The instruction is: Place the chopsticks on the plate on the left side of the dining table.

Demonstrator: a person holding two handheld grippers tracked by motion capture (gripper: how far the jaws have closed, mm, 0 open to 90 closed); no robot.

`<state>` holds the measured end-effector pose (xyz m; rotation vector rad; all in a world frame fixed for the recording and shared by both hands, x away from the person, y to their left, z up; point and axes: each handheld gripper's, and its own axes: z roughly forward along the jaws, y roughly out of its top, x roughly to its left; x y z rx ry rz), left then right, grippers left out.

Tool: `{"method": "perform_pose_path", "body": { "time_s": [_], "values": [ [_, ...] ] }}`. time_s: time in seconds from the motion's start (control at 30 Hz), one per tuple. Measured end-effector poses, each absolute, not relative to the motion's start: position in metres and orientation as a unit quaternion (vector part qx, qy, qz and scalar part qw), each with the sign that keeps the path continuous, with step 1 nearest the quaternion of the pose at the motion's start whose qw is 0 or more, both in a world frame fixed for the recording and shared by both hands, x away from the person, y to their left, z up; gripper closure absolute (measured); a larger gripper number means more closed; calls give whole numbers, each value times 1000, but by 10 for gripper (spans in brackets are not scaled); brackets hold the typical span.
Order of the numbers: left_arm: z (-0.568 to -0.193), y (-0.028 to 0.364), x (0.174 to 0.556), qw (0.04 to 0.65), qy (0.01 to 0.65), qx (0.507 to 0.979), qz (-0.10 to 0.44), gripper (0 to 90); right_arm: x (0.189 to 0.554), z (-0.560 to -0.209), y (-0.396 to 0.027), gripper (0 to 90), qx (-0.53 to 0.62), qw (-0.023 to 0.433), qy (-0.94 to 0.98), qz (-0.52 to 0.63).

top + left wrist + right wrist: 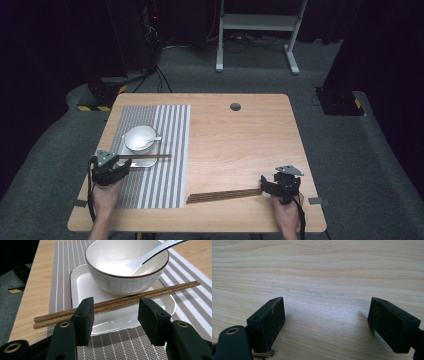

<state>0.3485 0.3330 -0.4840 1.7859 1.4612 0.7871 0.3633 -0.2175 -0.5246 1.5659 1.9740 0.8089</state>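
A white bowl (140,136) (125,282) with a white spoon (152,140) (152,255) in it stands on a square white plate (145,162) (82,287). A pair of brown wooden chopsticks (147,156) (150,291) lies across the plate's near rim, in front of the bowl. My left gripper (122,166) (116,307) sits at the chopsticks' left end. Its jaws are open and the pads are not pressing on the sticks. My right gripper (265,186) (327,312) is open over bare wood near the table's front right, with nothing between its pads.
The plate rests on a grey striped placemat (165,185) (190,312) on the left of the wooden table (235,145) (317,272). A long dark brown slatted strip (225,195) lies just left of the right gripper. A round cable hole (235,106) is at the far edge.
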Motion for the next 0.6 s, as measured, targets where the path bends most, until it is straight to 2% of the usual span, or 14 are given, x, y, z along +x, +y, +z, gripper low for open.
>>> {"method": "perform_pose_path", "body": {
  "time_s": [0.6],
  "values": [
    [-482,318,335,373,543,694,289,458,363,-525,-218,138,574,245,723,296]
  ]
}}
